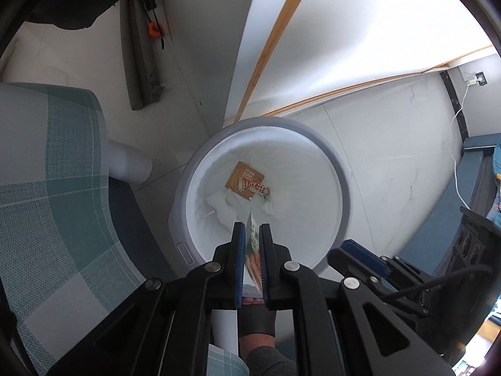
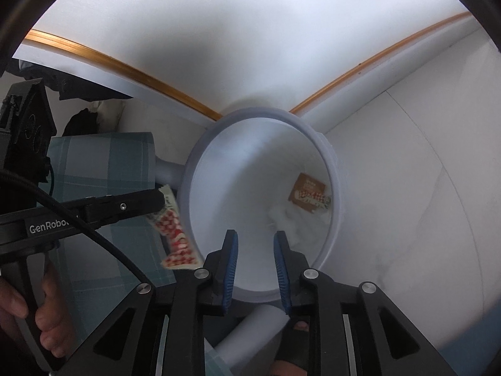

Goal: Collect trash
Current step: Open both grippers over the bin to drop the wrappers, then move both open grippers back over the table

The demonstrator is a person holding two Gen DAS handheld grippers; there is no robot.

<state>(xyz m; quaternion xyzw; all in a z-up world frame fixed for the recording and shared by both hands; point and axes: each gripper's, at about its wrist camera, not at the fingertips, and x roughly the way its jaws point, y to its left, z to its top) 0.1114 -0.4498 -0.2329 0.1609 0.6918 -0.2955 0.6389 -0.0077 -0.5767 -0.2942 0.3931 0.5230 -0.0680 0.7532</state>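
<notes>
A white round trash bin (image 1: 343,188) with a white liner stands on the floor; it also shows in the right wrist view (image 2: 336,169). At its bottom lie a brown packet (image 1: 242,177) and a red-and-white wrapper (image 1: 256,186). My left gripper (image 1: 252,228) is shut on a red-and-white wrapper (image 1: 254,257) and holds it over the bin's near rim; from the right wrist view this wrapper (image 2: 175,235) hangs from the left gripper beside the rim. My right gripper (image 2: 255,238) is open and empty above the bin's mouth.
A chair with a green-and-grey checked seat (image 1: 56,194) stands left of the bin. A white wall with a wooden trim (image 1: 272,47) is behind it. A blue cabinet (image 1: 469,188) and a white cable (image 1: 457,144) are at the right.
</notes>
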